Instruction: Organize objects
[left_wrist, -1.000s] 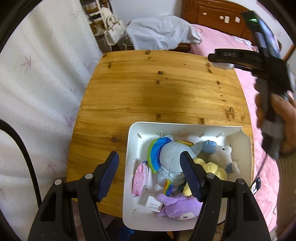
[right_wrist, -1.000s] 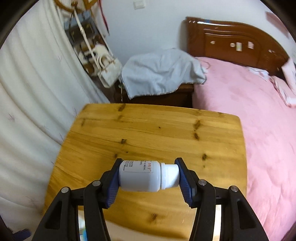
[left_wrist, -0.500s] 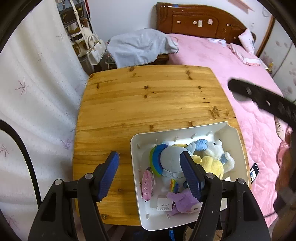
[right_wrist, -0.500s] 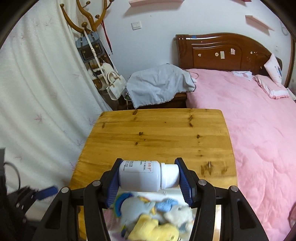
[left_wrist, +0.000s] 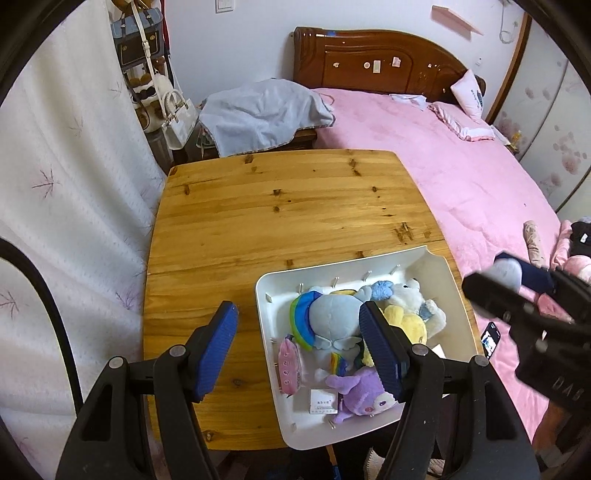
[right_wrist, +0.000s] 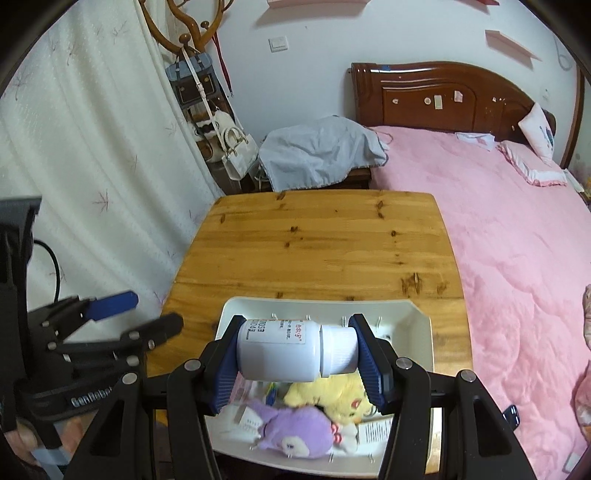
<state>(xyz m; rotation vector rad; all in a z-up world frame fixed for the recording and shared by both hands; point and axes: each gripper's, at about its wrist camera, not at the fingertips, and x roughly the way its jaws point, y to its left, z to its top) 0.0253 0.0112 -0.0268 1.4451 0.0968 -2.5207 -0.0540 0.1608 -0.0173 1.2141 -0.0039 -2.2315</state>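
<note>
Down in the lower half of the left wrist view, the left gripper (left_wrist: 297, 345) has its two blue-padded fingers spread wide with nothing between them. One finger hangs over bare wood, the other over the white tray (left_wrist: 448, 280). That tray sits at the lower right of the wooden table (left_wrist: 280, 221), its near edge overhanging the table's front. Inside lie soft toys packed together: a grey-blue plush with a rainbow mane (left_wrist: 328, 314), a white plush (left_wrist: 406, 295) toward the tray's far right, a yellow plush (left_wrist: 406, 321) below it, and a purple plush (left_wrist: 364, 397) at the near side. A small pink pouch (left_wrist: 289, 363) lies along the tray's left wall, and a white card (left_wrist: 322, 400) beside the purple toy. At the right edge of the frame the right gripper (left_wrist: 517, 291) appears blurred, with something pale at its tip, probably the bottle. A pink bed (left_wrist: 461, 166) fills the upper right.

Over in the right wrist view, the right gripper (right_wrist: 297, 350) is clamped on a white bottle (right_wrist: 280, 349) lying sideways, base against one pad and ribbed cap against the other. It hangs above the tray (right_wrist: 421, 325), over the purple plush (right_wrist: 295, 430) and yellow plush (right_wrist: 332, 400). At the left of the frame the left gripper (right_wrist: 144, 310) shows, blurred, fingers apart, just beside the table's edge (right_wrist: 314, 236).
</note>
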